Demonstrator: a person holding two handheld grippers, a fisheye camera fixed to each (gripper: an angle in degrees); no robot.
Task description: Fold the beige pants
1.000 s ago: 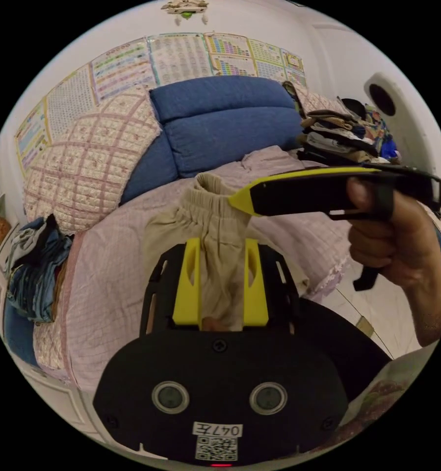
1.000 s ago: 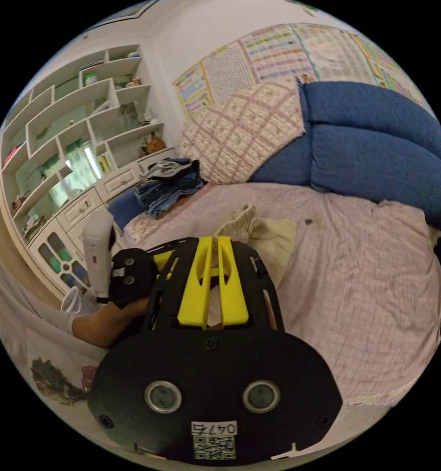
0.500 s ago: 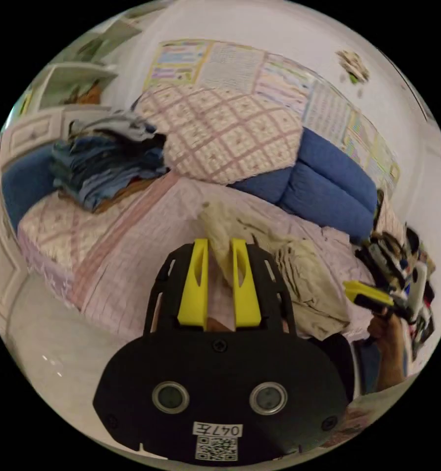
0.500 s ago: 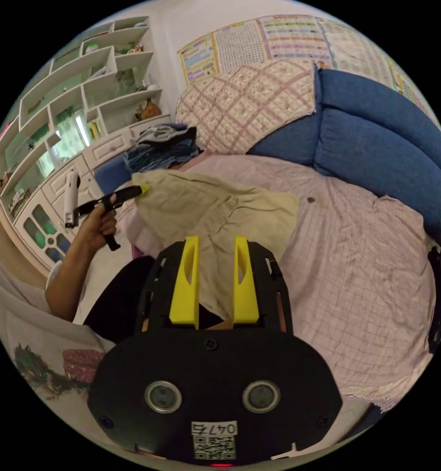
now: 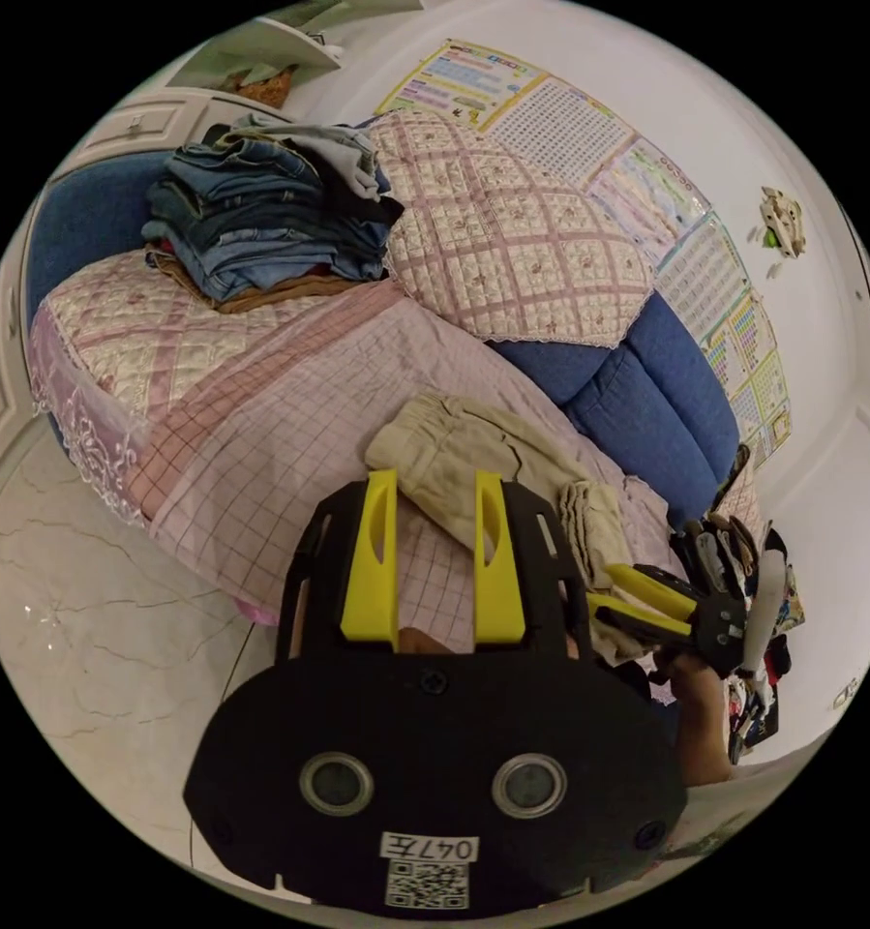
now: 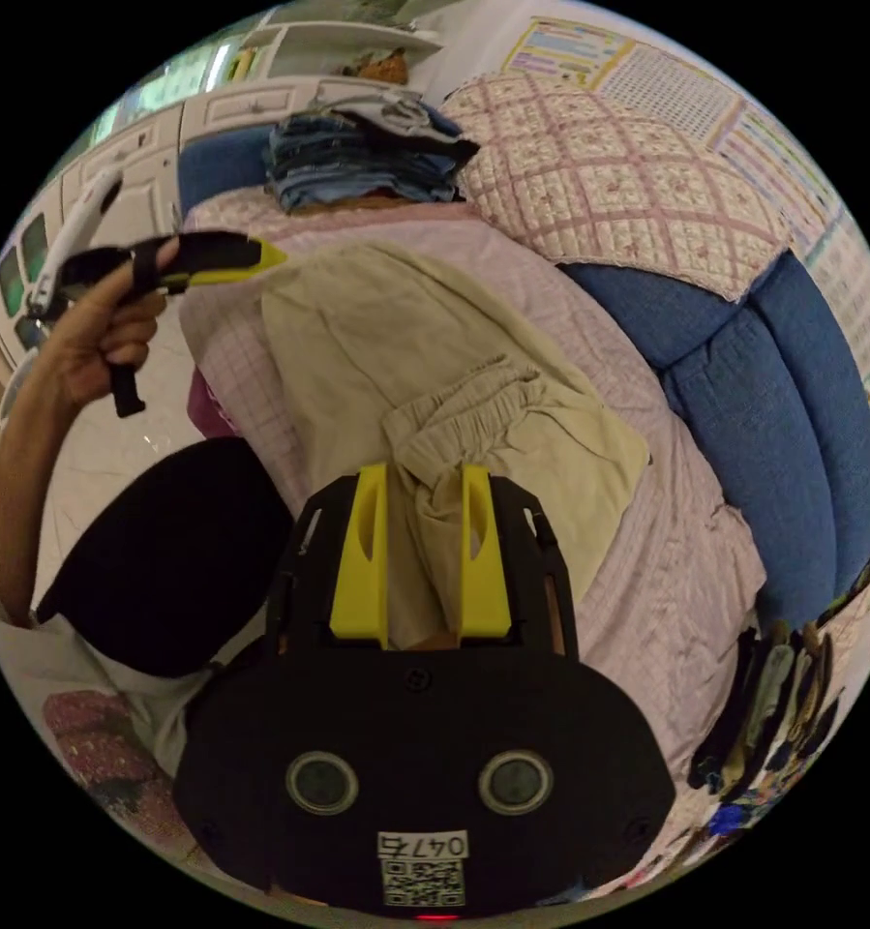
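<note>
**Right gripper view: waistband end gripped, pants laid across the bed**

The right gripper [image 6: 423, 471] has beige cloth packed from one yellow jaw to the other, so I judge it clenched on a bunched end of the pants [image 6: 376, 329] just below the gathered elastic waistband. In the left gripper view, the left gripper [image 5: 435, 476] has its jaws standing apart. Checked sheet shows between them and the pants' edge lies at their tips, so it reads as released.

The pants [image 5: 483, 455] lie on the bed, doubled lengthwise, with the far corner up by the left gripper [image 6: 260, 254] and the waistband rucked near the right one.

The step in hand looks like laying the pants flat before the next fold. To do it well:
- Draw the two ends gently away from each other so the creases pull out.
- Lower the gripped end onto the sheet before letting go, or the bunch will spring into a lump.
- Square the long edges first; a skew now carries into every later fold.

The cloth is a thin, soft weave that wrinkles readily and drapes without stiffness. The elastic band is puckered and thicker, so it makes the bulkier end. The sheet [image 5: 289, 406] is a pink check, lightly rumpled, and likely to drag with the pants if they are slid. Beyond it sit a quilted pillow [image 5: 512, 252], blue cushions [image 5: 647, 387] and a stack of folded jeans [image 5: 260, 223].
</note>
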